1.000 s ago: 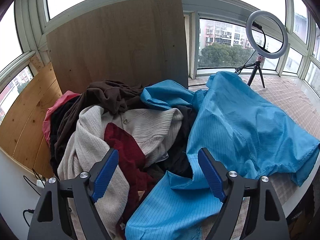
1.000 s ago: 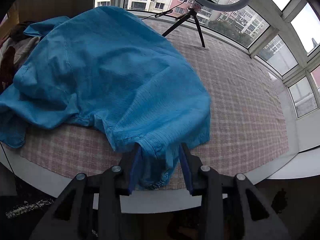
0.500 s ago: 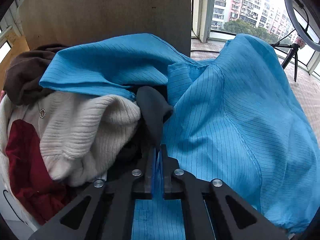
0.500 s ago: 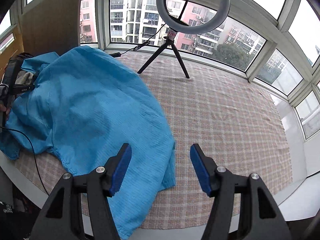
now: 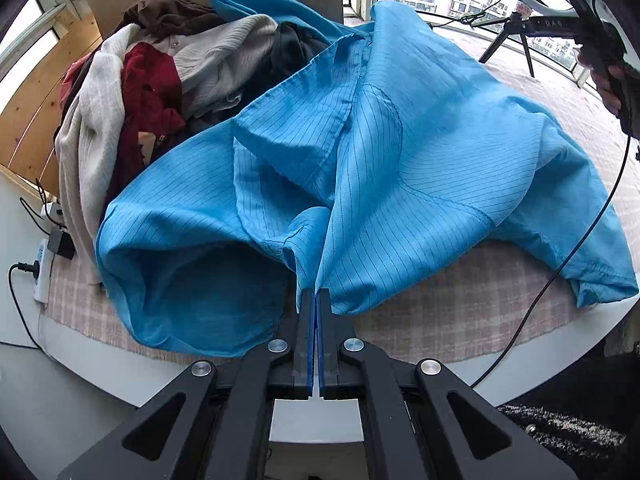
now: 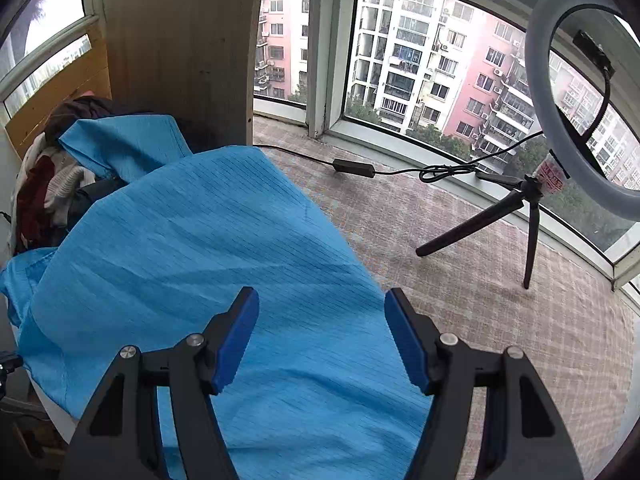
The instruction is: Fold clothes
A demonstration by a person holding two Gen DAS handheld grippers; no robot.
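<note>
A blue pinstriped garment (image 5: 400, 160) lies spread over the checked table cover, partly draped on a pile of clothes (image 5: 160, 64). My left gripper (image 5: 314, 294) is shut on a bunched edge of the blue garment near the table's front rim, and the cloth fans out from its pads. In the right wrist view my right gripper (image 6: 322, 300) hovers above the same garment (image 6: 200, 248). Its jaws are opening, and the fabric lies below them, untouched by the blue pads (image 6: 234, 336).
A ring light on a small tripod (image 6: 532, 200) stands at the back right by the windows, its cable (image 6: 356, 168) trailing across the cover. A wooden board (image 6: 180, 60) leans behind the pile. A power strip (image 5: 42, 268) sits at the left edge. A hand (image 5: 608, 84) appears far right.
My left gripper shut on the blue garment and drew it toward the front rim. My right gripper let go of the hem, opened wider and moved over the garment's back part.
</note>
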